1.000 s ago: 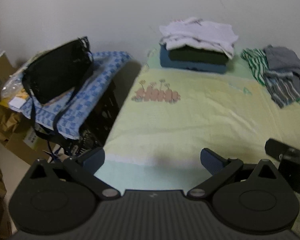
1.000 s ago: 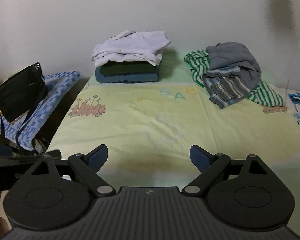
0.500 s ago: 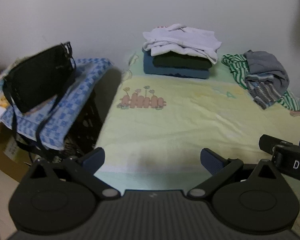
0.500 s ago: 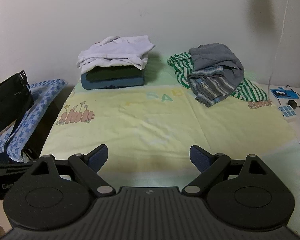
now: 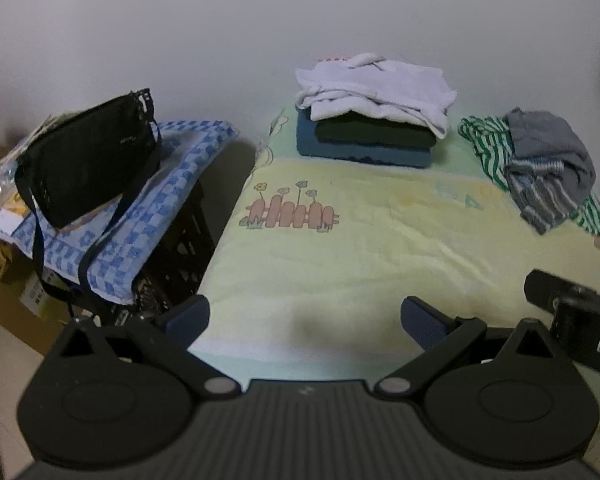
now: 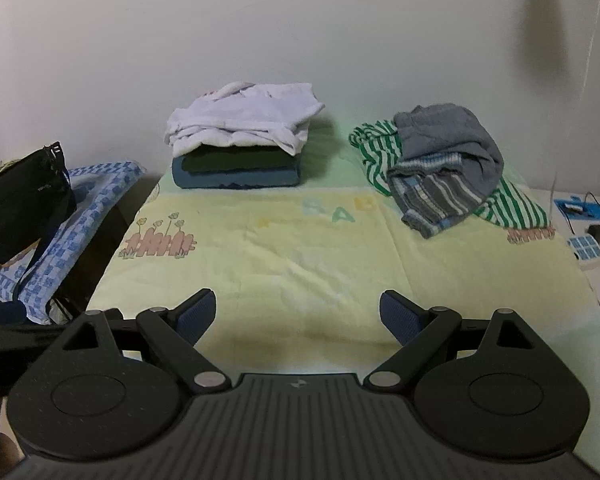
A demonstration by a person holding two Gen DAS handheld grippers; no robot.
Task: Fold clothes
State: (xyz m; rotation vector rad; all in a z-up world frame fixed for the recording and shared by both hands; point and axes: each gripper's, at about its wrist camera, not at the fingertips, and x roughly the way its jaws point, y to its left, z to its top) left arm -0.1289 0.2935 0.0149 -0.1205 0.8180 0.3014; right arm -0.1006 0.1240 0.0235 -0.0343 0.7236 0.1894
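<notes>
Against the far wall, on your yellow printed bedsheet (image 6: 300,252), sits a folded stack of clothes (image 6: 240,152): a blue piece at the bottom, a dark green one on it, and a rumpled white garment (image 6: 244,122) on top. To its right, apart from the stack, lies your unfolded heap (image 6: 440,168): a grey garment (image 6: 448,132) draped over a grey-and-blue striped piece, with a green-and-white striped shirt (image 6: 512,208) underneath, spreading out toward the right edge of the sheet.

Your left gripper (image 5: 304,316) hovers over the near edge of the sheet with its jaws spread wide and nothing between them. Your right gripper (image 6: 298,314) hangs just beside it to the right, also spread wide and empty, aimed at the bare middle of the sheet; the heap is well away from both.

Off the left side of the bed, a black shoulder bag (image 5: 88,160) rests on a blue checked cloth (image 5: 140,208) thrown over a black crate (image 5: 180,248). On the right, past the sheet, small blue items and a cable (image 6: 588,216) lie on a white surface.
</notes>
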